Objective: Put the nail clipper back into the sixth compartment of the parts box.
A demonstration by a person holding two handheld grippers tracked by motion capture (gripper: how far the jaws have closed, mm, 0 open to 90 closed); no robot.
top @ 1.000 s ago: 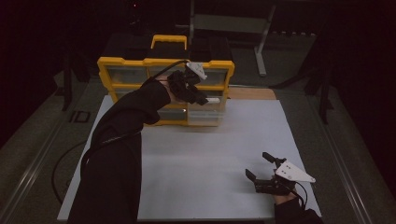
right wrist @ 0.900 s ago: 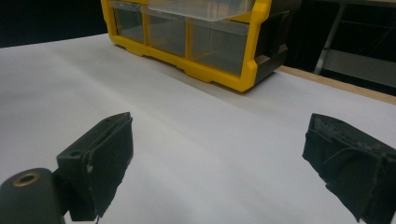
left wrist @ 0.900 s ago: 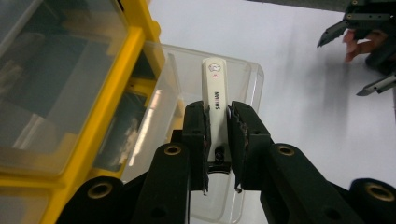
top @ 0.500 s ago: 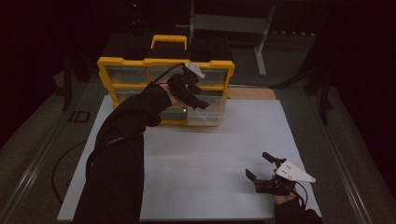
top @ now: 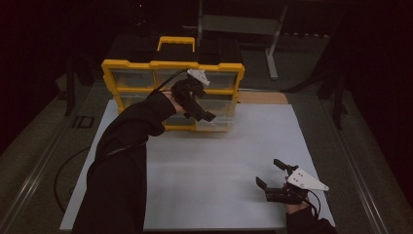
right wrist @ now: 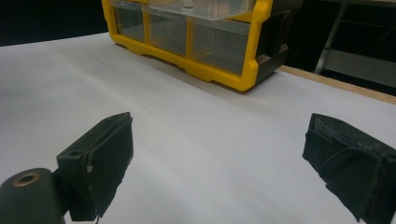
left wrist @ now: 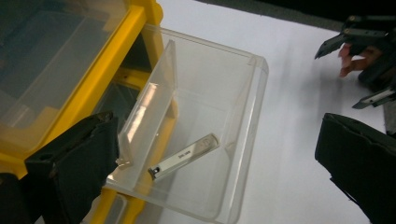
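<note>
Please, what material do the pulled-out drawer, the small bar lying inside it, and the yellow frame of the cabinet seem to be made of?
Drawer: clear hard plastic, glossy; the white table shows through its walls.
Small bar: probably metal, silvery and shiny with a bright highlight along it; what it is I cannot tell.
Yellow frame: opaque moulded plastic by the look, smooth with a slight sheen.

The room is dark. A white table [top: 204,165] with a wooden far edge [top: 263,97] stands on grey floor [top: 44,146]; a metal frame [top: 272,44] stands far right.
</note>
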